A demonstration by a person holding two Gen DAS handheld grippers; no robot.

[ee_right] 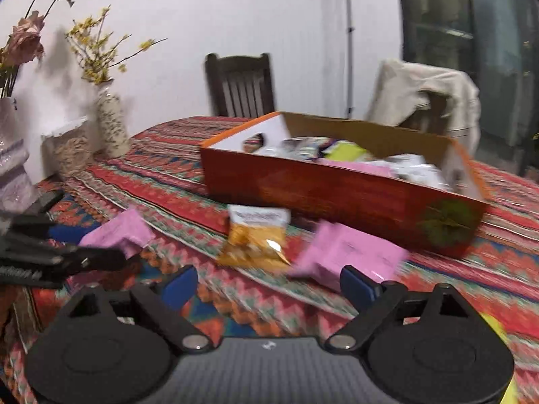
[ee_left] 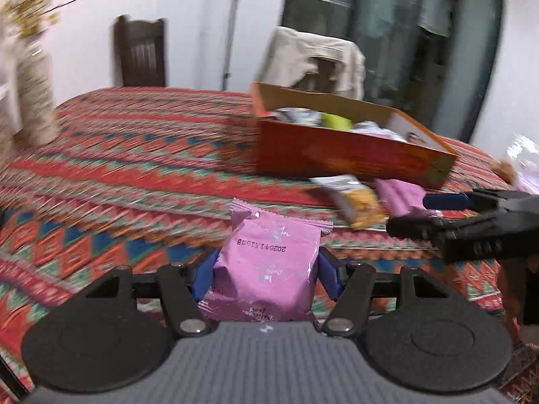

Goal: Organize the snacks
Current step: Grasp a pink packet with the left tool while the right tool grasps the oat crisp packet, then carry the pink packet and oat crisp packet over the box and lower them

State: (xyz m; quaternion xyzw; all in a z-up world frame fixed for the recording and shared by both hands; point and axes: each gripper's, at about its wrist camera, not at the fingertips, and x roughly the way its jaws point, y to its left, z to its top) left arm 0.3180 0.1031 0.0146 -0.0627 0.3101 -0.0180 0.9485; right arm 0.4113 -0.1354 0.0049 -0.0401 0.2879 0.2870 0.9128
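My left gripper (ee_left: 267, 269) is shut on a pink snack packet (ee_left: 269, 262) and holds it above the patterned tablecloth. The orange snack box (ee_left: 353, 155) stands ahead to the right with several packets inside; it also shows in the right wrist view (ee_right: 337, 195). A yellow snack packet (ee_right: 256, 235) and a second pink packet (ee_right: 350, 252) lie on the cloth in front of the box. My right gripper (ee_right: 269, 286) is open and empty, just short of these two packets. The left gripper with its pink packet (ee_right: 118, 232) shows at the left of the right wrist view.
Vases with flowers (ee_right: 107, 124) and a jar (ee_right: 70, 148) stand at the table's far left edge. A dark wooden chair (ee_right: 241, 84) and a chair draped with a beige cloth (ee_right: 424, 94) stand behind the table. The right gripper (ee_left: 471, 215) reaches in from the right.
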